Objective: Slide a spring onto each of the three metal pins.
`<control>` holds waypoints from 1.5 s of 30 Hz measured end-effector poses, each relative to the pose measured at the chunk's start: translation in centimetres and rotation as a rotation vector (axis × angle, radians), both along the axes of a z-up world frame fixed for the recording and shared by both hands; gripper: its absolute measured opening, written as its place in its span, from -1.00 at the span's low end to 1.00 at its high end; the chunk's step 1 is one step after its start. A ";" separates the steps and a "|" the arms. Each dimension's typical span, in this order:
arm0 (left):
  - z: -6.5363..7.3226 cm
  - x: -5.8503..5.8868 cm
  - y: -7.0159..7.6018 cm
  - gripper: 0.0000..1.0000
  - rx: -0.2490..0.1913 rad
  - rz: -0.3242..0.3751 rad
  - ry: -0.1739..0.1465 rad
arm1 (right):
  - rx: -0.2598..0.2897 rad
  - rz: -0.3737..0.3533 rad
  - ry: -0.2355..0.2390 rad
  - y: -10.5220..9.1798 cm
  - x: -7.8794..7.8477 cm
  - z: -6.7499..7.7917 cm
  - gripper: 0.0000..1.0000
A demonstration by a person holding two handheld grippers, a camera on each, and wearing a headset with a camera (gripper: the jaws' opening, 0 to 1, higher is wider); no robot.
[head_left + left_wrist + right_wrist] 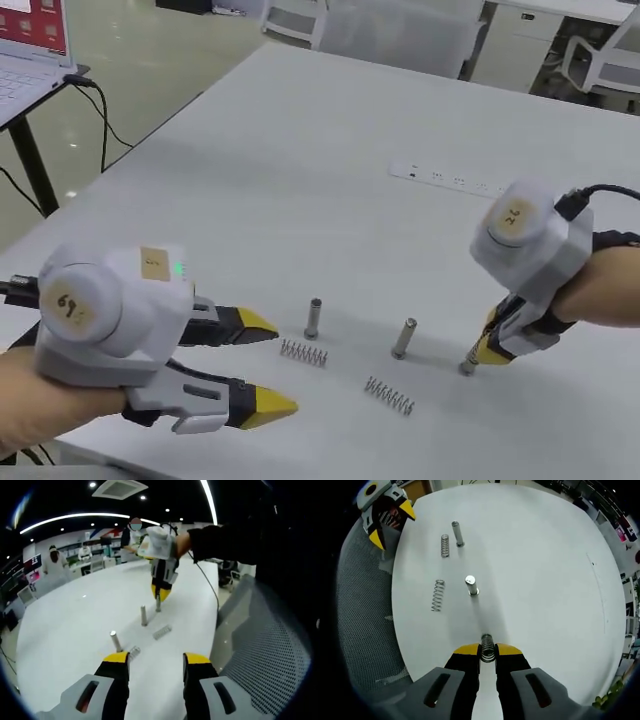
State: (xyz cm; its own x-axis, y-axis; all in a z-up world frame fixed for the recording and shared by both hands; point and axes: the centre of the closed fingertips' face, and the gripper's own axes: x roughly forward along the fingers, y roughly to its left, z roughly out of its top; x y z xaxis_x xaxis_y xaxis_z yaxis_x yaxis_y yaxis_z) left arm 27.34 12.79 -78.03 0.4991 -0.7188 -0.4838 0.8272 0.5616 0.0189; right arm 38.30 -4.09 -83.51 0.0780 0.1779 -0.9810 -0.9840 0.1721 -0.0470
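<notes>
**Right jaws pinched on a spring, left jaws wide and empty**

Your right gripper [488, 656] has its yellow tips closed almost together on a spring [488, 647]. The spring sits end-on between the tips and points down at the table [545, 580]. In the left gripper view a grey third pin [158, 603] stands right under those tips. I cannot tell whether the coil is around it.

Just ahead of the right jaws stands the middle pin [471, 585], bare on top. A loose spring [438, 595] lies flat to the left of it. Further ahead is the far pin [456, 533], also bare, with a second loose spring [444, 545] lying just beside it.

Your left gripper [156, 661] has its jaws wide apart with nothing between them. The second loose spring lies just ahead of its left tip, close by the far pin. The middle pin and the right gripper are beyond that, straight ahead.
</notes>
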 end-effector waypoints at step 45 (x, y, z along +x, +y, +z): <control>-0.1 -0.4 -0.5 -0.29 0.006 -0.029 0.007 | 0.026 -0.034 -0.046 -0.9 -0.7 0.0 -0.60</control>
State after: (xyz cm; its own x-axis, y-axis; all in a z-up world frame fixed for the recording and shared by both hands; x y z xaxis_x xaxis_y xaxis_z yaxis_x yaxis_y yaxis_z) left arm 26.97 12.31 -78.18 0.4742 -0.7304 -0.4916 0.8435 0.5370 0.0158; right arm 37.60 -5.02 -83.48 0.1288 0.1998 -0.9713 -0.9745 0.2071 -0.0866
